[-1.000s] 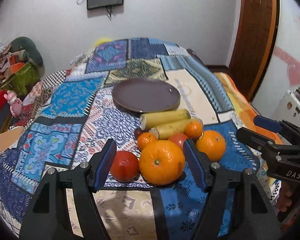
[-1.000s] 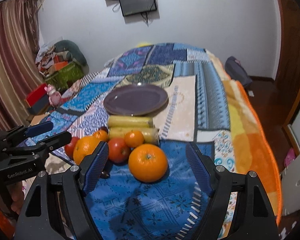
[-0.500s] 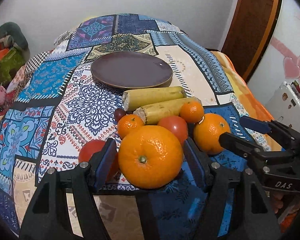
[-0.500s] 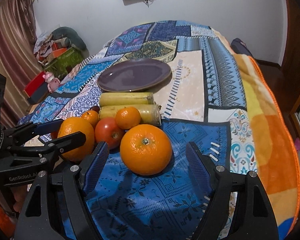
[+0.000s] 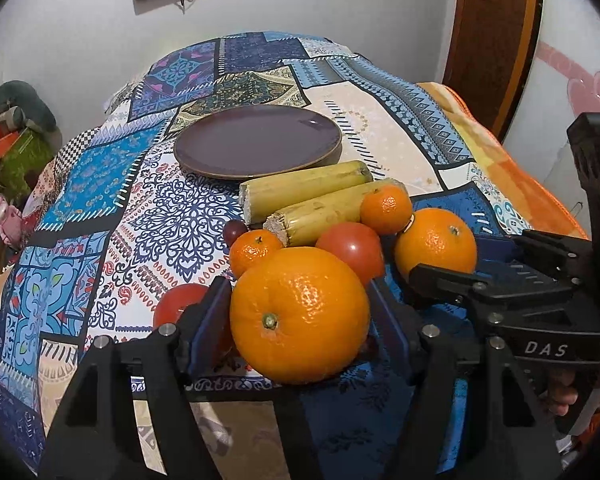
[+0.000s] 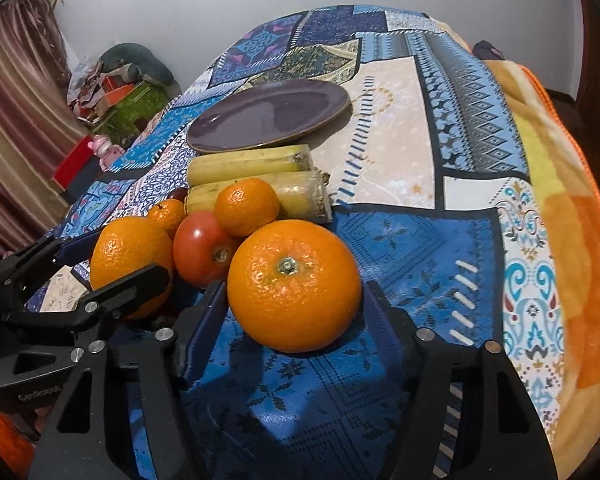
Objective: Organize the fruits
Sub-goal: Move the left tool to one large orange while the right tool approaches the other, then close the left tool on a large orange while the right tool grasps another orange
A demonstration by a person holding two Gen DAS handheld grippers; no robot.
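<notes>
A large orange point(image 5: 300, 316) lies on the blanket between the fingers of my left gripper point(image 5: 298, 286), which is open with its pads close beside the fruit. A second large orange point(image 6: 294, 286) lies between the jaws of my right gripper point(image 6: 295, 286). Those jaws are closing, and slim gaps still show at the pads. Behind the oranges sit two tomatoes point(image 5: 352, 248), two tangerines point(image 5: 386, 208), a small dark fruit point(image 5: 234, 230) and two yellow stalk pieces point(image 5: 304, 188). Farther back is a bare purple plate point(image 5: 256, 140).
Everything rests on a bed under a patchwork blanket point(image 6: 420, 240), whose orange border point(image 6: 580, 220) drops off at the right. Boxes and clutter point(image 6: 116, 88) stand beside the bed on the left. A wooden door frame point(image 5: 492, 40) rises at the right.
Both grippers have sunk and moved forward, so each now has its orange between its fingers. The right jaws stand narrower than before. The left jaws keep their width.
</notes>
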